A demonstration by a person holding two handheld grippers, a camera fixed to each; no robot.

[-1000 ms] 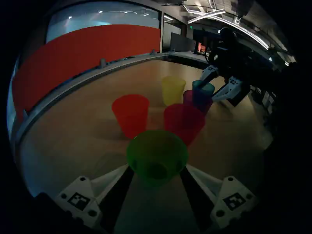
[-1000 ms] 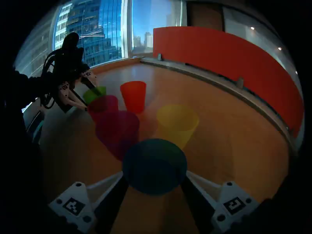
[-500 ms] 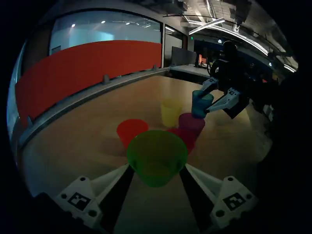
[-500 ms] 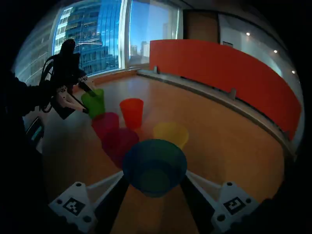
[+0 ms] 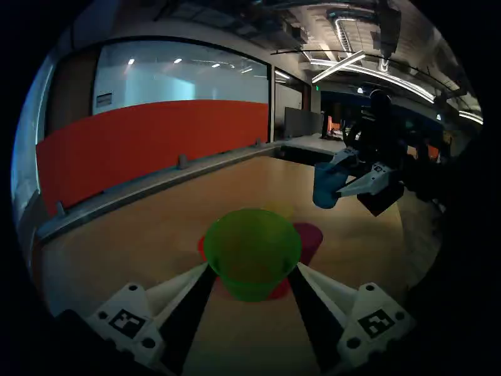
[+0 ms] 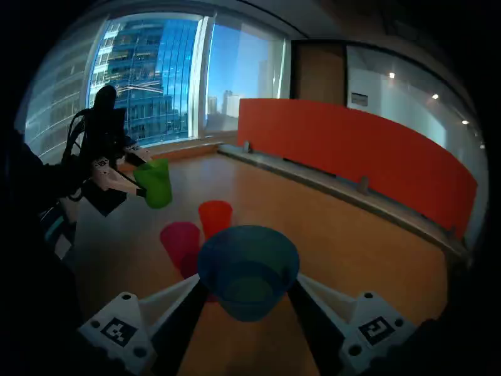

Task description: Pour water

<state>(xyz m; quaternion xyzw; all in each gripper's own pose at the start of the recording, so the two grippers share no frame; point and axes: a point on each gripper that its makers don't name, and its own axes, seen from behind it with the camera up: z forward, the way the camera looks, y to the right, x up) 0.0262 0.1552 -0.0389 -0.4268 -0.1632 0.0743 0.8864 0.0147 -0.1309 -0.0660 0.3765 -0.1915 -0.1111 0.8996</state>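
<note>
Left tool [image 5: 252,268]: both fingers clenched on a green cup [image 5: 252,244], one against each side of its wall, mouth facing the camera. Right tool [image 6: 247,280]: both fingers likewise clamped on a blue cup [image 6: 248,266], gripped at its sides; whether it holds water cannot be told. Position of both cups: held in the air above the table [image 5: 144,225], well apart from each other, each roughly upright. In the right gripper view the left tool appears farther off at the left, with the green cup at its fingertips and a dark sleeve behind it; in the left gripper view the right tool appears farther off at the right, carrying the blue cup. Standing on the table, below and between the two held cups: a red cup [image 6: 215,217] and a magenta cup [image 6: 180,240], just beside each other. Table: wood, light brown. Surroundings: an orange wall panel [image 5: 156,145] along the table's far edge; tall windows [image 6: 147,88] facing glass towers.
</note>
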